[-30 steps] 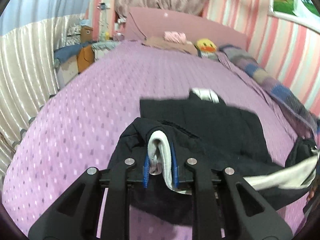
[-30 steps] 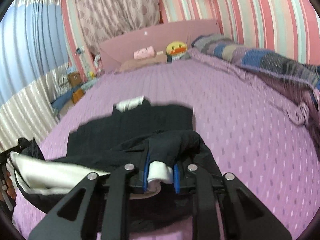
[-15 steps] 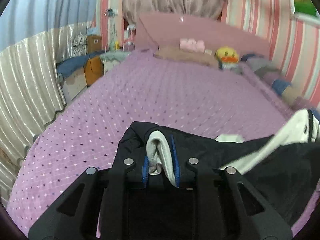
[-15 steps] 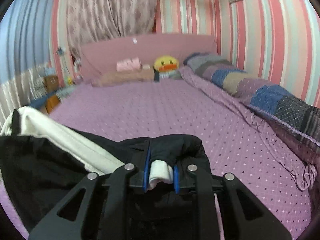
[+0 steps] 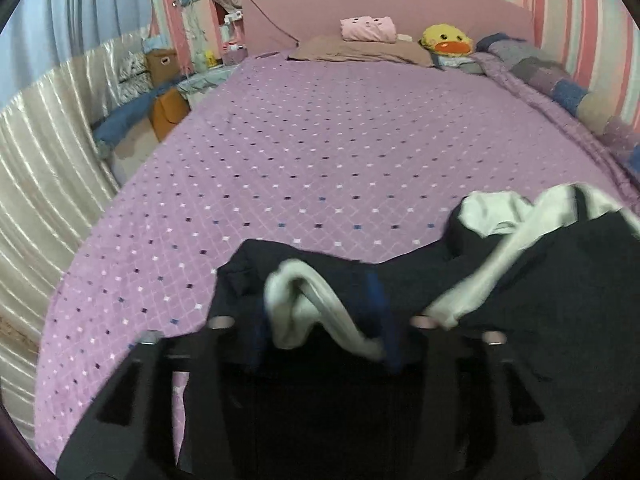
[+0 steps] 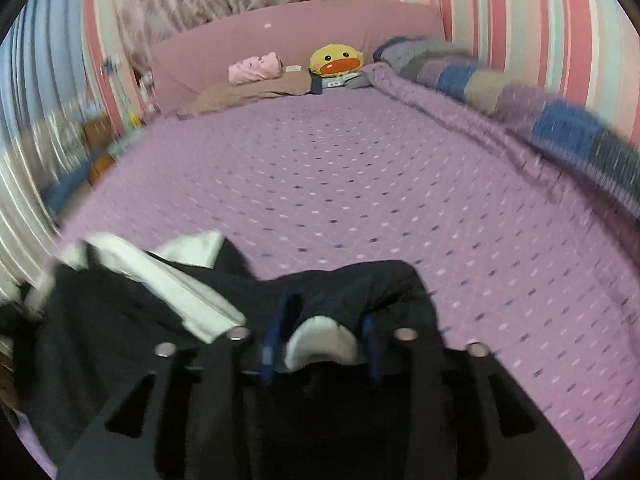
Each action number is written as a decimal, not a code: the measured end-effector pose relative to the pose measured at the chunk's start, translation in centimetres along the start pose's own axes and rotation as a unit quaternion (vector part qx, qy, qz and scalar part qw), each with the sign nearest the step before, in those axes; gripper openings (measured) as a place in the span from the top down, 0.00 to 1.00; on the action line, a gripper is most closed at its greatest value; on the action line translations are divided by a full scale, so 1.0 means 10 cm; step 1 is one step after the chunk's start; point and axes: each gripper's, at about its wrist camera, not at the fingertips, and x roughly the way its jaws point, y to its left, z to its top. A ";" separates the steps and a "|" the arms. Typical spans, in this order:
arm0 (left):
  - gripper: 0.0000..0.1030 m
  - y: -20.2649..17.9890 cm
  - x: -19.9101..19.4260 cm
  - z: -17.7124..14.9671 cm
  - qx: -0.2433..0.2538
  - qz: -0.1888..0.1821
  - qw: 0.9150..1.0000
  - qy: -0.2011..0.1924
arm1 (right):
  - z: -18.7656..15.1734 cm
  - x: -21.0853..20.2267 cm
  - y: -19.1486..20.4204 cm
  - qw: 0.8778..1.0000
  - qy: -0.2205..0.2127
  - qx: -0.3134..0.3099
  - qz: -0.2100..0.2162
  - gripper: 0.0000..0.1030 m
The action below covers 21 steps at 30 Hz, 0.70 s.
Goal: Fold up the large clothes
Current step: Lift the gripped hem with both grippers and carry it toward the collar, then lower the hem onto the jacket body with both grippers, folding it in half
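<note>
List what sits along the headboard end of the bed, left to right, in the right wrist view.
Folded pink cloth → flat brown pillow beneath and beside it → round yellow duck plush → rolled patchwork blanket in grey, blue and purple along the striped wall.

Black garment (image 5: 540,280) with white lining, bunched, on purple bedspread (image 5: 300,168)

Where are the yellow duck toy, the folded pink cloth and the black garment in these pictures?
yellow duck toy (image 6: 335,60): right wrist view, on its orange beak.
folded pink cloth (image 5: 367,28): left wrist view, middle of its front.
black garment (image 6: 120,328): right wrist view, dark panel left of the gripper.
</note>
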 end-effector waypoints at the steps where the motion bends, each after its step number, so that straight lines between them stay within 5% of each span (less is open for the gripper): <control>1: 0.15 0.00 -0.07 -0.02 -0.001 0.011 1.000 -0.013 | 0.02 -0.08 -0.02 1.000 -0.005 0.017 0.018 0.48; 2: 0.08 -0.01 -0.14 0.03 -0.002 0.018 0.999 -0.027 | 0.03 -0.16 -0.01 0.999 -0.011 0.027 0.034 0.43; 4: 0.04 -0.02 -0.38 0.02 0.007 0.009 0.999 -0.044 | 0.04 -0.35 0.06 0.998 -0.035 0.029 0.045 0.14; 9: 0.03 -0.20 -0.75 -0.10 0.032 -0.002 0.998 -0.056 | -0.01 -0.72 0.40 0.996 -0.088 -0.020 0.000 0.02; 16: 0.03 -0.59 -0.46 -0.40 0.020 -0.039 0.999 -0.027 | -0.42 -0.21 0.78 0.998 -0.027 -0.013 -0.046 0.02; 21: 0.03 -0.74 -0.11 -0.35 0.021 -0.036 0.999 -0.011 | -0.48 0.06 0.77 0.998 -0.038 0.039 -0.017 0.02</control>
